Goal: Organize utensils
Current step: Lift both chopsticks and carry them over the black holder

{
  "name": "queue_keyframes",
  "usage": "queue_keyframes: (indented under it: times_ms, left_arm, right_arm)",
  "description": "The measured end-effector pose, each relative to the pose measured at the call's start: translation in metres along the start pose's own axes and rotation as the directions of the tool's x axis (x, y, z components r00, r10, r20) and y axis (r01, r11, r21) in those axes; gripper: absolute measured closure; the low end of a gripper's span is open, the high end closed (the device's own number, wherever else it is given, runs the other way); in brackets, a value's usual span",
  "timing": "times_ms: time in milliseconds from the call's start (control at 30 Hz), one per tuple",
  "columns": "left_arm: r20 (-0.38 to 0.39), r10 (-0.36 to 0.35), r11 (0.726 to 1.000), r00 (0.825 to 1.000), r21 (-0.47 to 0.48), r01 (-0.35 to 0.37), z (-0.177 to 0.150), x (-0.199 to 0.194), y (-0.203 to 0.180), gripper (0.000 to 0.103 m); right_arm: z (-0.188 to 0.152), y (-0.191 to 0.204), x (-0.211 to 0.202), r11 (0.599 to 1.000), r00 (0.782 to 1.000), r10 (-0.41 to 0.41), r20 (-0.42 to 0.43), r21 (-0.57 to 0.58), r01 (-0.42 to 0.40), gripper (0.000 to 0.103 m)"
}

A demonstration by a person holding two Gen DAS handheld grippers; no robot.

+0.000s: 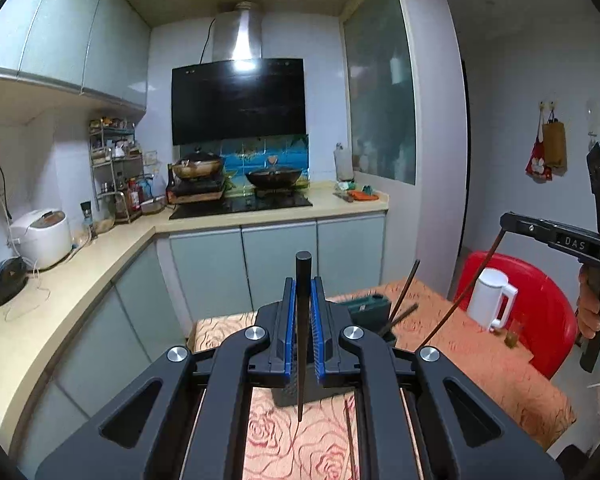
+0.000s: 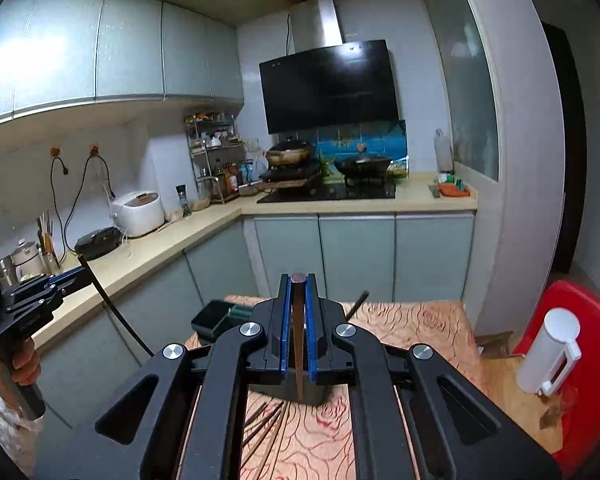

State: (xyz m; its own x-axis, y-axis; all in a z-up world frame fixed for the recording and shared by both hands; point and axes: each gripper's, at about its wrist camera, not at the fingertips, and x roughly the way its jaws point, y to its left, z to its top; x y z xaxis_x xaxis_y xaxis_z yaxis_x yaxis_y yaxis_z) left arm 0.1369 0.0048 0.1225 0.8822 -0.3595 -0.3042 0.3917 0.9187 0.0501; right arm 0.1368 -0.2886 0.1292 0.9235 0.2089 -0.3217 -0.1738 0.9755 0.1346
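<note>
- Left gripper: blue-padded fingers clenched on a slim black chopstick, which stands near upright at lower centre of the left wrist view, its tapered tip hanging above the rose-patterned tablecloth.
- Right gripper: fingers clenched on a slim brown chopstick, upright at lower centre of the right wrist view, its lower end in front of a dark container that the gripper largely hides.
- In the left wrist view the right gripper enters at the right edge, the brown chopstick slanting down from it toward the tablecloth.
- Dark green rectangular utensil holder sits at the counter's far edge, centre of frame, with two dark chopsticks leaning out of it.
- Loose dark chopsticks lie flat on the tablecloth, lower centre of the right wrist view.
- White electric kettle stands near the counter's right edge, against a red plastic chair.
- Open floor separates the counter's far edge from the grey-green cabinets.
</note>
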Motion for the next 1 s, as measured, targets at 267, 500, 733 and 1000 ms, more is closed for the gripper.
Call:
queue_keyframes:
  times_ms: [267, 500, 733, 1000]
  left_arm:
    - [0.04, -0.012, 1.0, 0.999, -0.007, 0.012, 0.042, 0.018, -0.009, 0.096]
    - [0.054, 0.009, 0.999, 0.998, 0.035, -0.011, 0.067, 0.049, -0.029, 0.096]
    - [0.032, -0.004, 1.0, 0.999, 0.011, 0.003, 0.061, 0.095, -0.035, 0.096]
    - [-0.024, 0.008, 0.999, 1.0, -0.033, -0.009, 0.03, 0.139, -0.02, 0.096]
  right_arm:
    - [0.028, -0.004, 0.016, 0.999, 0.999, -0.034, 0.019, -0.004, 0.034, 0.096]
    - [0.042, -0.007, 0.042, 0.999, 0.999, -0.047, 0.012, 0.001, 0.047, 0.096]
    - [0.037, -0.009, 0.072, 0.999, 0.999, -0.026, -0.035, 0.025, 0.027, 0.096]
    - [0.022, -0.008, 0.103, 0.999, 0.994, -0.005, -0.108, 0.046, 0.01, 0.096]
